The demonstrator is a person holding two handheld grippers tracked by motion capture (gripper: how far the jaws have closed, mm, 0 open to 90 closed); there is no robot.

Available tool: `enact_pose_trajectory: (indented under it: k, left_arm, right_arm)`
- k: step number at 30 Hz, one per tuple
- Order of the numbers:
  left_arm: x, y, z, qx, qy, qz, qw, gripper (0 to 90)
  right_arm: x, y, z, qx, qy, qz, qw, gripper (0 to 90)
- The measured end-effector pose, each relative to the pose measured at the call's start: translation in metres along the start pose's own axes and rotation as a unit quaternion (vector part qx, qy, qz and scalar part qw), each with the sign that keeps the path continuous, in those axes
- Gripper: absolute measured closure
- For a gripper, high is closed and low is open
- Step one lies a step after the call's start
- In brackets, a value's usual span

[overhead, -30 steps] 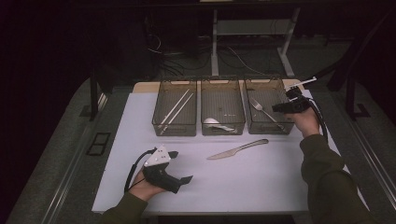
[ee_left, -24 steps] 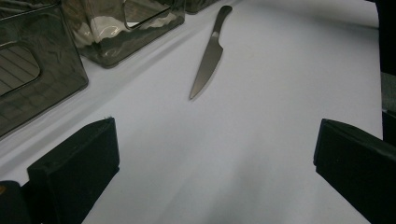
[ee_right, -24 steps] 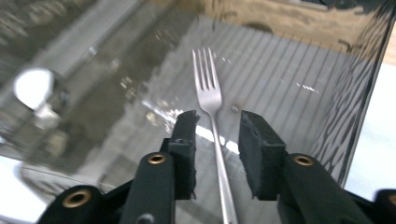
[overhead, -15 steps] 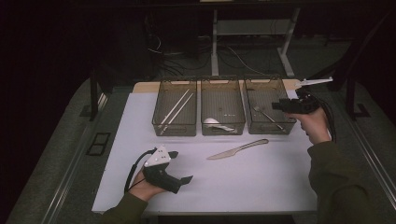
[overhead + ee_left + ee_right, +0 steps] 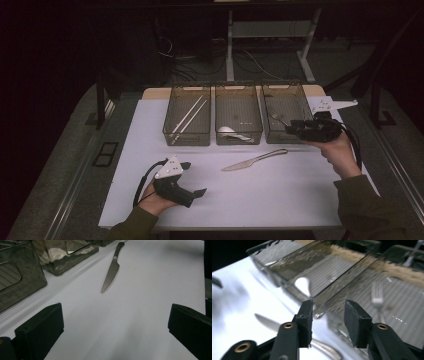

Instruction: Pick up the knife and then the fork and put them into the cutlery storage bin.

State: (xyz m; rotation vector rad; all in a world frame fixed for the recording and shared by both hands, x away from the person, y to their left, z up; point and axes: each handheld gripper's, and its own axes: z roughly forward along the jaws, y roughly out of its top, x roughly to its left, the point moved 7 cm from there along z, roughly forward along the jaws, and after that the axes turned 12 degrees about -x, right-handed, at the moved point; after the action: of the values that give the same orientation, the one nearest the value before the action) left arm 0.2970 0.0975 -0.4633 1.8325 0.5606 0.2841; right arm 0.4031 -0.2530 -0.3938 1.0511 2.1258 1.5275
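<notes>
- The right hand-held gripper (image 5: 292, 129) hangs at the front right corner of the right bin (image 5: 285, 90), jaws parted with nothing between them; they have just been closing a little after opening.
- A fork (image 5: 377, 298) lies inside that bin.
- The knife (image 5: 255, 160) lies flat on the white tabletop (image 5: 300, 200), just in front of the middle bin (image 5: 238, 89) and the right one, blade toward the left side.
- To my eye the knife is next: come down over its handle, jaws across the narrow width, and close squarely so it doesn't pivot.
- The left hand-held gripper (image 5: 200, 192) rests on the tabletop, released, jaws wide.
- The left gripper view shows the knife's whole length (image 5: 112, 268); the right gripper view gives a blurred part of it but shows the fork's tines clearly.
- The high view alone lays out the chopsticks (image 5: 189, 119) in the left bin (image 5: 190, 90).
</notes>
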Motion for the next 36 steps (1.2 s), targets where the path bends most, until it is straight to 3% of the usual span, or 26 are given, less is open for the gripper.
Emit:
enact_pose_trajectory:
  k: [7, 16, 21, 30, 36]
  left_arm:
    - [0.0, 0.0, -0.001, 0.0, -0.001, 0.002, 1.0, 0.0]
    - [0.0, 0.0, -0.001, 0.001, -0.001, 0.0, 1.0, 0.0]
    - [0.0, 0.0, 0.0, 0.001, -0.002, 0.0, 1.0, 0.0]
    - [0.0, 0.0, 0.0, 0.001, -0.002, -0.001, 1.0, 0.0]
    - [0.0, -0.001, 0.0, 0.002, -0.001, -0.002, 1.0, 0.0]
  right_arm:
    - [0.02, -0.021, 0.009, 0.022, 0.004, -0.03, 0.9993, 73.5]
    - [0.015, -0.047, 0.032, 0.07, -0.012, -0.047, 0.9964, 88.9]
    - [0.007, -0.061, 0.045, 0.102, -0.025, -0.048, 0.9933, 89.5]
    - [-0.003, -0.074, 0.057, 0.128, -0.038, -0.037, 0.9903, 89.6]
    - [-0.008, -0.081, 0.064, 0.142, -0.049, -0.047, 0.9875, 89.6]
